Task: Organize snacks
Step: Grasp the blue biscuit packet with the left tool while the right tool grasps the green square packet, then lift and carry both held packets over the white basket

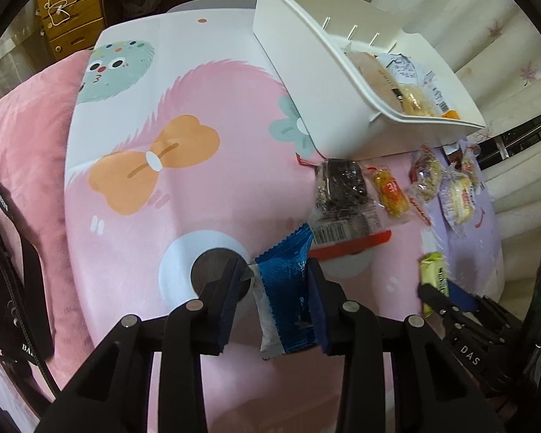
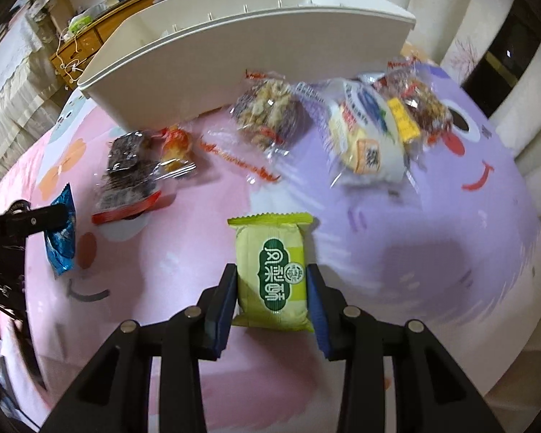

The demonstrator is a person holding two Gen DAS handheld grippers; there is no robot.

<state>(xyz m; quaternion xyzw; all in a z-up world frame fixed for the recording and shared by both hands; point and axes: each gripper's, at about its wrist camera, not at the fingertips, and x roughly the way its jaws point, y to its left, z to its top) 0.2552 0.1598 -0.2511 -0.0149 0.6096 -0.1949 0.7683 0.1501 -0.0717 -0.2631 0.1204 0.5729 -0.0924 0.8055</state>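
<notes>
Left claw (image 1: 276,288): hanging over the pink worktop (image 1: 205,195), blue snack packet (image 1: 286,288) between the pads, right pad touching, left one looks a bit off it.
Right claw (image 2: 272,294): clamped on the green snack packet (image 2: 272,274), both pads flat on its sides.
Loose snacks: dark packet (image 2: 126,176), nut bar (image 2: 267,115) and a few more lying further out.
White bin (image 1: 328,83): far side, tilted, some snacks inside.
</notes>
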